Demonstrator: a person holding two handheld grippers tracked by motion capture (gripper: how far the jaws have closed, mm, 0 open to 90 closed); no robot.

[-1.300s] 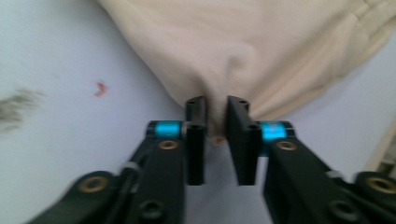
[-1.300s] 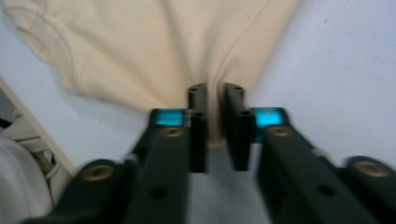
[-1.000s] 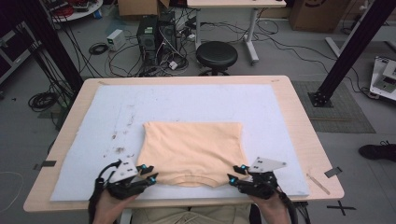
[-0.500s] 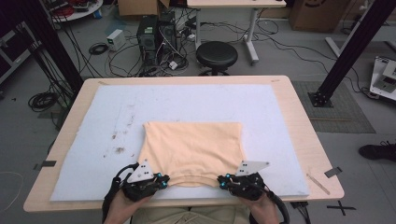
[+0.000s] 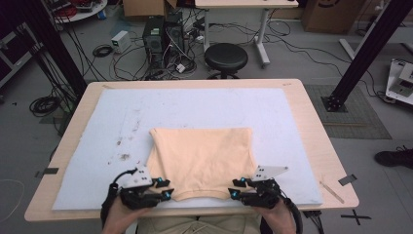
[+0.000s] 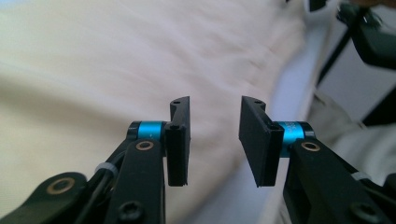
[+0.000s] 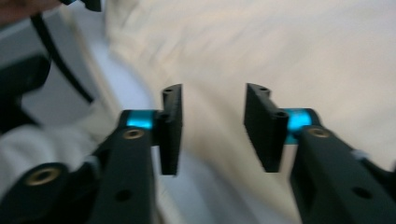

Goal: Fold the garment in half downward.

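Note:
A peach shirt point(image 5: 202, 158) lies folded flat on the pale blue mat point(image 5: 292, 126), its curved hem near the table's front edge. My left gripper point(image 5: 165, 188) sits at the shirt's near left corner and my right gripper point(image 5: 235, 189) at its near right corner. Both point inward at the hem. In the left gripper view the left gripper point(image 6: 215, 109) has just been opening, and its jaws stand apart with nothing between them above the shirt point(image 6: 93, 70). In the right gripper view the right gripper point(image 7: 212, 95) has also just been opening, with an empty gap over the shirt point(image 7: 303, 46).
The wooden table point(image 5: 316, 122) rims the mat, with dark specks point(image 5: 124, 156) on the mat's left part and tape marks near the corners. Beyond the far edge stand a black stool point(image 5: 225, 56), a computer tower point(image 5: 163, 34) and loose cables. A black post point(image 5: 365, 53) rises at right.
Half a second ago both grippers were further in on the shirt's near hem. They have since drawn back outward to its corners with jaws apart. The shirt lies as before.

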